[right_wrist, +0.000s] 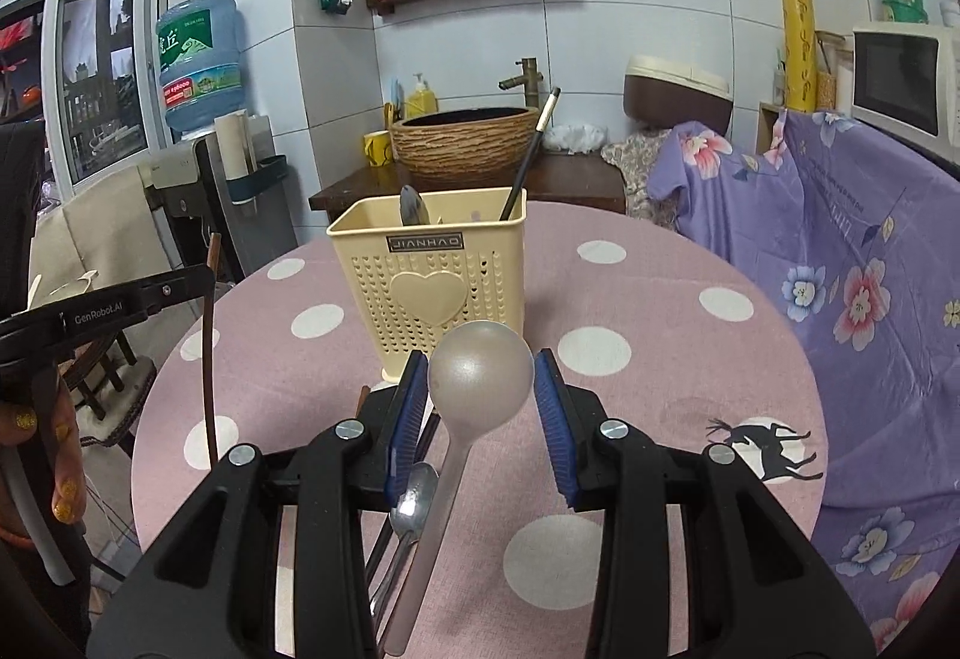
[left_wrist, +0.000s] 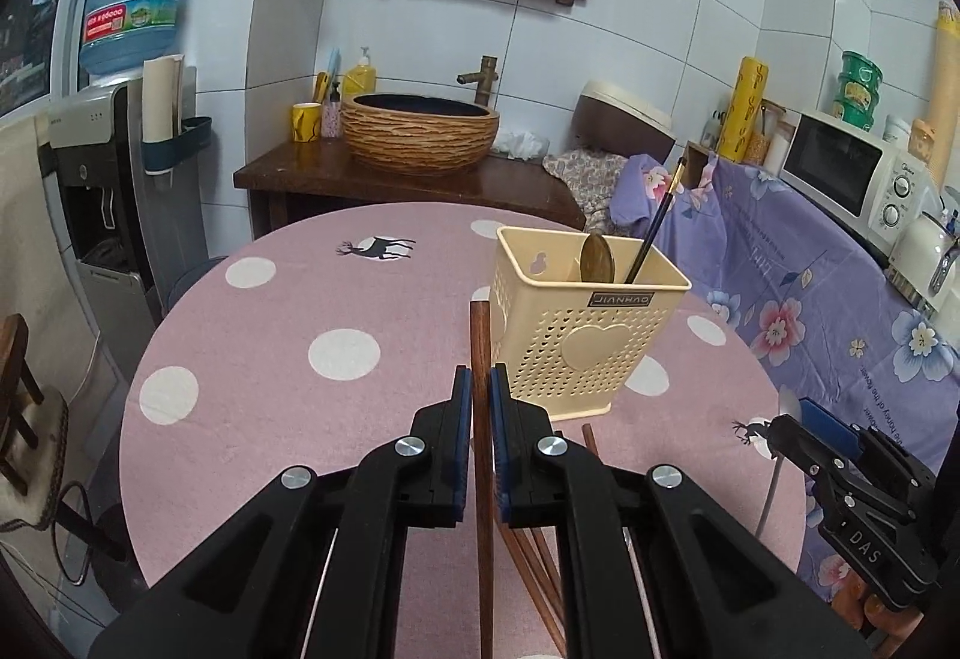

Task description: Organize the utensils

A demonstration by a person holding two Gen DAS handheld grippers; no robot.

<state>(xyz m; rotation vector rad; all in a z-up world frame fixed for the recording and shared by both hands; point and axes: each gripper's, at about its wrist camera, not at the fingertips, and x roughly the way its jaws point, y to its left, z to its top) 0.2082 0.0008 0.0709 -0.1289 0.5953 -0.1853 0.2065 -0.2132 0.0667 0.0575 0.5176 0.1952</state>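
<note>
Right now my left gripper [left_wrist: 480, 395] is clamped on a brown wooden chopstick [left_wrist: 480, 353], held near upright with its tip beside the cream utensil basket [left_wrist: 585, 341] on the pink dotted table [left_wrist: 270, 359]. More chopsticks [left_wrist: 534, 557] lie below it. My right gripper [right_wrist: 481, 389] has its pads spread wide around a grey ladle-like spoon [right_wrist: 480, 374] without pinching it; a small metal spoon [right_wrist: 414, 497] lies just beside its handle. I judge the chopstick light, stiff and smooth, apt to pivot, so a mid-shaft hold suits. That spoon looks top-heavy; I'd grip its handle near the bowl.
</note>
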